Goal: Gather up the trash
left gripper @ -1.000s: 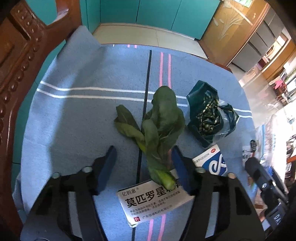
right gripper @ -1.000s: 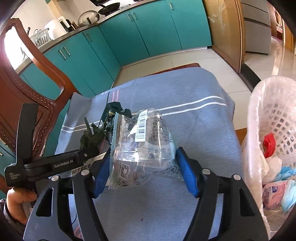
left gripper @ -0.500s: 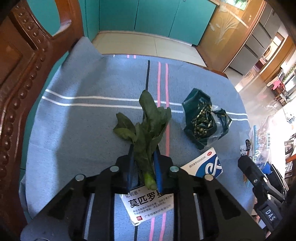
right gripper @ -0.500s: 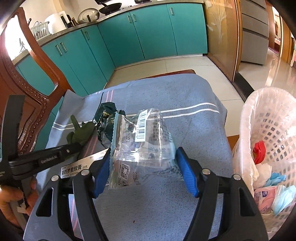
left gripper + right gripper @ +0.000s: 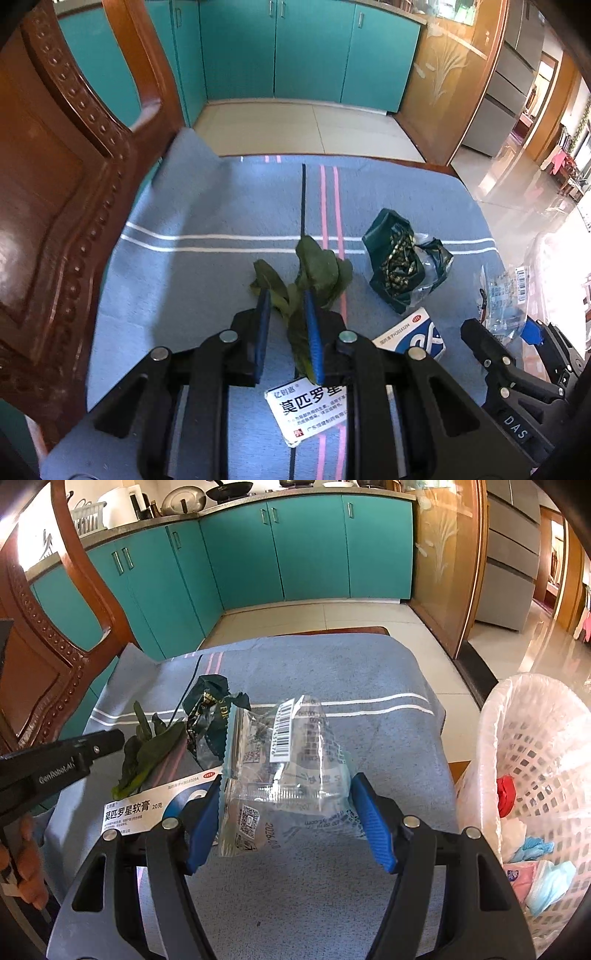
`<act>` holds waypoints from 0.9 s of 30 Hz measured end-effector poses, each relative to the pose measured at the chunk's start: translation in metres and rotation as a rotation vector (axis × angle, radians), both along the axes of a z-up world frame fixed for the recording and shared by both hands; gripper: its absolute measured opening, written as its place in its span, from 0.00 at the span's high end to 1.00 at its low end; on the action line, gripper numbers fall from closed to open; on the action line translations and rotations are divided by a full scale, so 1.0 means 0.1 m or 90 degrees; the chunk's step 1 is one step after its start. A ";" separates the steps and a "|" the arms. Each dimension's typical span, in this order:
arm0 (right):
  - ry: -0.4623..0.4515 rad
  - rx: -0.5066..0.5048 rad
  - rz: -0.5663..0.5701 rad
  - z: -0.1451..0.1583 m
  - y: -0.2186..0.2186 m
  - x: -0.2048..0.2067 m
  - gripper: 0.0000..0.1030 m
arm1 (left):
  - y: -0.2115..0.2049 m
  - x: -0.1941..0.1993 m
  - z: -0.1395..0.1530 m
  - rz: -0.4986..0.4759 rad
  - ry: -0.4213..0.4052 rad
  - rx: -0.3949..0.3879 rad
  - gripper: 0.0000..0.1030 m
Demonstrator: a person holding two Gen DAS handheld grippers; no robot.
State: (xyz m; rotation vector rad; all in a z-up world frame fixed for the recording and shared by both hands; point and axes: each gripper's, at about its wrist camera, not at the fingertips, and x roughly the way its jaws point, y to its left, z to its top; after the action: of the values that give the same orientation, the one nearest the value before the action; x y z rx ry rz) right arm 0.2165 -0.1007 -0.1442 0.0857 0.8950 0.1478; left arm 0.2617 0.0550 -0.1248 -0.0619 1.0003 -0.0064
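- Two pieces are in your grip: your left gripper (image 5: 286,314) is clamped on the leafy vegetable scrap (image 5: 314,273), and your right gripper (image 5: 291,808) pinches the clear plastic bag (image 5: 280,760) by its sides.
- Both loads hang over the blue table cloth (image 5: 369,738) — neither is binned yet.
- Some trash already lies in the white basket (image 5: 535,738) off the cloth's right edge.
- Left to collect, near the cloth's middle: the dark foil wrapper (image 5: 399,266) and two medicine boxes — the ointment box (image 5: 310,410) and the blue-and-white box (image 5: 417,336).
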 end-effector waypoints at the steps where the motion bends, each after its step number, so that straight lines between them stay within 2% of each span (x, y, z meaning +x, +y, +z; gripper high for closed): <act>1: -0.002 -0.001 0.000 0.00 0.00 0.00 0.34 | 0.00 -0.01 0.03 0.001 -0.006 0.003 0.82; 11: -0.013 0.000 -0.002 0.04 0.01 -0.02 0.34 | -0.05 -0.14 0.28 -0.002 -0.086 0.049 0.85; 27: -0.014 0.001 -0.002 0.04 0.01 -0.03 0.34 | -0.06 -0.16 0.37 -0.005 -0.126 0.062 0.87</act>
State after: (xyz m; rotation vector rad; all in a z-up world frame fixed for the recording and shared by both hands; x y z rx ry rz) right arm 0.2137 -0.1002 -0.1399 0.0868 0.8721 0.1464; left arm 0.2458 0.0486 -0.0883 0.0313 0.8023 0.0292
